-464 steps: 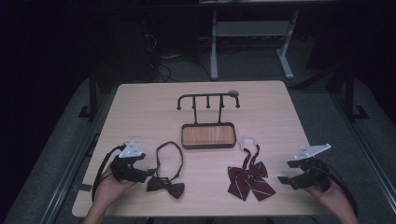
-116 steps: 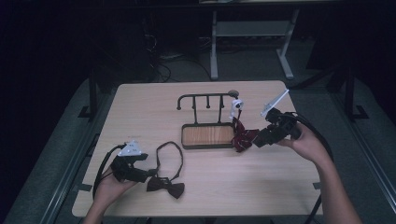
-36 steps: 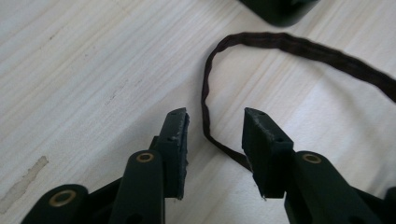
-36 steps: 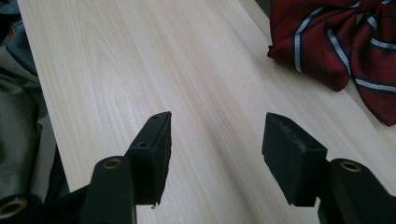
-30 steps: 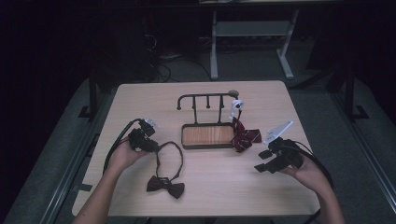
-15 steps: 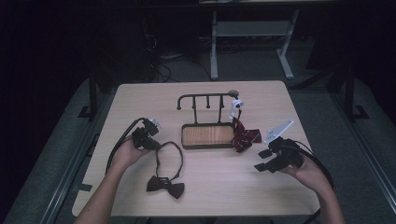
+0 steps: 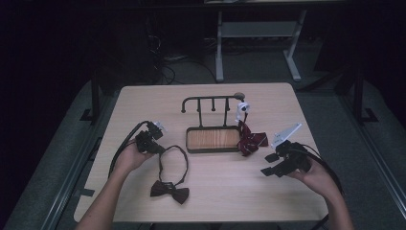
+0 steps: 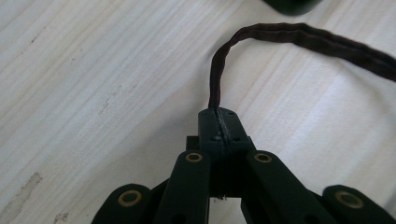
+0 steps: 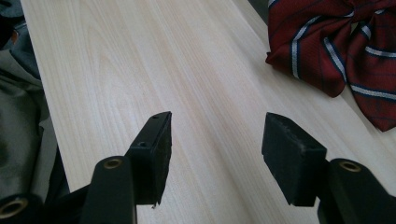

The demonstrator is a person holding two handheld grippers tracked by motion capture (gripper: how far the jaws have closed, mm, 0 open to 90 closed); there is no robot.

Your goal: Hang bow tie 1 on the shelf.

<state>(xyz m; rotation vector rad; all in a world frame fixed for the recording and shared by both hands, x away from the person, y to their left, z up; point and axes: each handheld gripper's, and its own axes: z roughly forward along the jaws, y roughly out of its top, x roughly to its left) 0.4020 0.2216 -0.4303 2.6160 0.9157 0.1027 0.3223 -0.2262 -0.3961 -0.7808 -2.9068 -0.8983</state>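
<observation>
Left gripper [image 8: 219, 122]: jaws clenched on the strap [image 8: 299, 37] of the black bow tie [image 7: 170, 190], which lies on the bench [image 7: 143, 100] near its front edge. Right gripper [image 9: 215, 149]: jaws released, holding nothing, near the red striped bow tie [image 9: 336, 51].

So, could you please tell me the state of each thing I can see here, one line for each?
Left gripper: shut on the strap.
Strap: pinched at one end, looping over the table.
Black bow tie: lying flat on the table.
Right gripper: open, holding nothing.
Red striped bow tie: hanging from the rack.
Rack: upright.
</observation>
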